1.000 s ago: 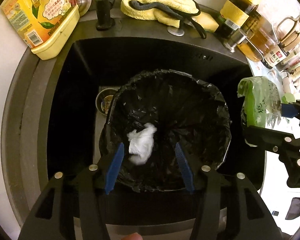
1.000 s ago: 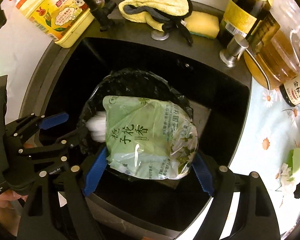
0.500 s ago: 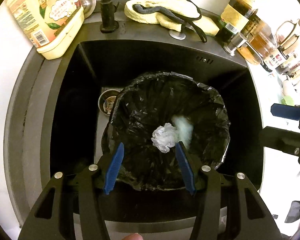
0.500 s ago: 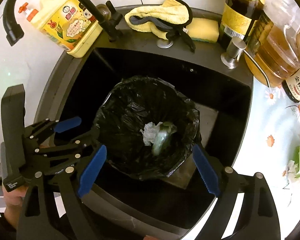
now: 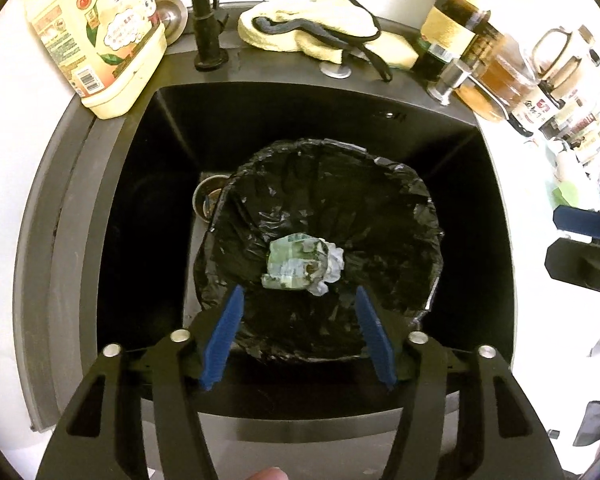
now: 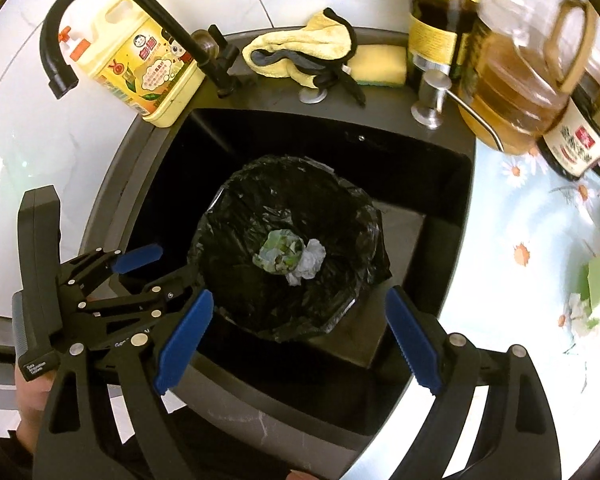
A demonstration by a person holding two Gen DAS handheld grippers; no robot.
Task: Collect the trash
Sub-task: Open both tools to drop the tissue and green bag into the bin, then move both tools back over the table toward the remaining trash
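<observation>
A bin lined with a black trash bag (image 5: 400, 208) stood inside the dark sink (image 5: 148, 208), its mouth wide open. At the bottom of the bag lay a crumpled green wrapper (image 5: 294, 266) with a wad of white tissue (image 5: 334, 266) touching its right side; the right wrist view showed the same pair, the green wrapper (image 6: 279, 257) on the left and the white tissue (image 6: 310, 265) beside it.

The left gripper (image 5: 300, 334) hung over the near rim of the bag, its blue-padded jaws spread with nothing between them. The right gripper (image 6: 296, 340) was held above the near edge of the sink, its jaws also spread wide and holding nothing. In the right wrist view the left gripper (image 6: 156, 272) showed at the left, close to the bag's rim.

On the ledge behind the sink stood a black faucet (image 6: 148, 20), a yellow detergent bottle (image 5: 100, 36) to its left, a yellow cloth (image 5: 312, 32) with a dark strap across it, and a yellow sponge (image 6: 378, 66). To the right, a jug of oil (image 6: 516, 92) and a dark sauce bottle (image 6: 436, 12) stood on the flower-patterned tabletop (image 6: 520, 240). The sink's drain (image 5: 208, 200) showed just left of the bag.
</observation>
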